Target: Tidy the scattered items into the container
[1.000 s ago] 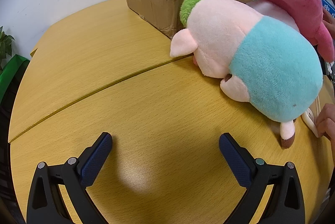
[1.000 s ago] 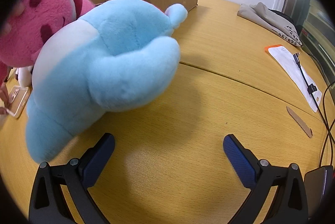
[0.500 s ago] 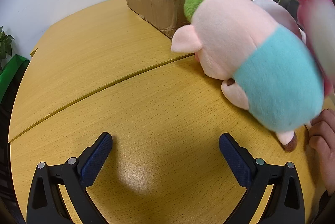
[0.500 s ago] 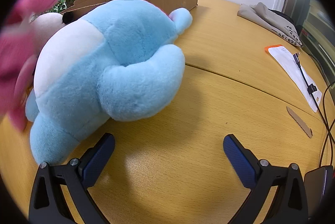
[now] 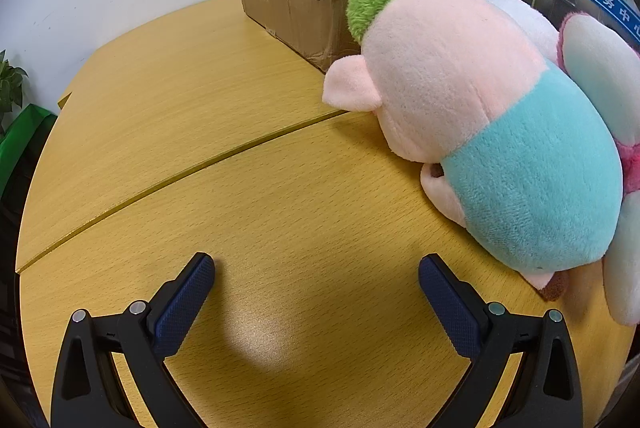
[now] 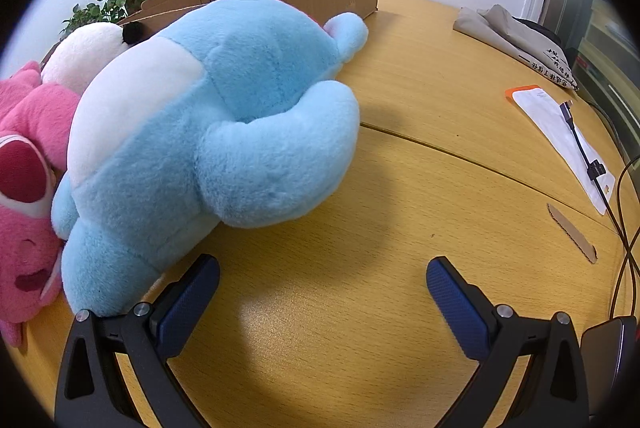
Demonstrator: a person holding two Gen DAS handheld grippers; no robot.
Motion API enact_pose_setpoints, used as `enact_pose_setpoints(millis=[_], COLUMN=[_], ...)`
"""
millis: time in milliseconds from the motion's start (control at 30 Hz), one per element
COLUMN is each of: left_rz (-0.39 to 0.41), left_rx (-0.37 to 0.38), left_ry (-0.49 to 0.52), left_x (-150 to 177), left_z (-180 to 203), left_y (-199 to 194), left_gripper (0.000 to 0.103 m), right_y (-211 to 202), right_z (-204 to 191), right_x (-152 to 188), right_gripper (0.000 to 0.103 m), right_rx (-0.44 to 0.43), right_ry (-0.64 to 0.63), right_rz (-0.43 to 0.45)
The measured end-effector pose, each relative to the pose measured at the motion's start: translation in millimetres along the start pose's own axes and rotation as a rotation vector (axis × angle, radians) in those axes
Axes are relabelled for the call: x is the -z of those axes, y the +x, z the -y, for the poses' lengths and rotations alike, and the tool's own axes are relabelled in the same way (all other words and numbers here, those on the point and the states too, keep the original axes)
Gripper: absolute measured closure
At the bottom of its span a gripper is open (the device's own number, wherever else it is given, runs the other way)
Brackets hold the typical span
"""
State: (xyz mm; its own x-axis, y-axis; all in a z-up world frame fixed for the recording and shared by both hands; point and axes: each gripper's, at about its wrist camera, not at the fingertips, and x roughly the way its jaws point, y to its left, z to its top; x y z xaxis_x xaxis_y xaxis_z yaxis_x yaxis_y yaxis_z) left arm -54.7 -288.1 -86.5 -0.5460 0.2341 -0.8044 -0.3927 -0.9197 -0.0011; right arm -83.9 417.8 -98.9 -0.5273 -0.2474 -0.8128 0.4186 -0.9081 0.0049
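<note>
Lying on the yellow wooden table [image 5: 248, 211] are soft toys: a pink pig toy [image 5: 480, 131] with a green cap and teal pants, a big blue toy [image 6: 216, 131], a pink bear toy [image 6: 28, 163] and a white toy [image 6: 88, 51]. They sit packed together, just in front of the cardboard box [image 5: 296, 15]. The left gripper [image 5: 316, 280] has its fingers wide apart and holds nothing. The right gripper [image 6: 322, 278] is the same, with one finger close beside the blue toy.

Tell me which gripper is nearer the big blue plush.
Right. The right gripper has its left finger almost against the blue plush. The left gripper faces the pig plush instead, with no blue plush in its view.
</note>
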Motion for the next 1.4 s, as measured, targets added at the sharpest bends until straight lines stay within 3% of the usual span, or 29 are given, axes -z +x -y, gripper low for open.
enact_pose_setpoints(millis=[800,1000,1133,1233,1300,1400], left_rz=[-0.001,-0.001,-0.001,-0.007,-0.056,-0.066], left_rx=[0.008,-0.009,-0.021,-0.086,-0.108,-0.161], left_ry=[0.013,-0.01,-0.029,-0.11,-0.147,-0.228], left_x=[-5,-8,-12,-10,-8,3], left_z=[4,6,10,16,19,22], left_y=[5,8,10,9,7,-1], left_gripper=[0.0,0.0,0.0,0.0,0.0,0.0], right_y=[-1,-20,-45,-76,-97,-126], right_z=[-4,-18,-49,-80,-96,-123], right_x=[-4,22,51,63,64,58], right_gripper=[0.0,0.0,0.0,0.0,0.0,0.0], right_rx=[0.011,0.07,0.111,0.143,0.113,0.076], right_ry=[0.014,0.087,0.092,0.088,0.135,0.189], right_rz=[0.0,-0.019,-0.022,0.05,0.124,0.229])
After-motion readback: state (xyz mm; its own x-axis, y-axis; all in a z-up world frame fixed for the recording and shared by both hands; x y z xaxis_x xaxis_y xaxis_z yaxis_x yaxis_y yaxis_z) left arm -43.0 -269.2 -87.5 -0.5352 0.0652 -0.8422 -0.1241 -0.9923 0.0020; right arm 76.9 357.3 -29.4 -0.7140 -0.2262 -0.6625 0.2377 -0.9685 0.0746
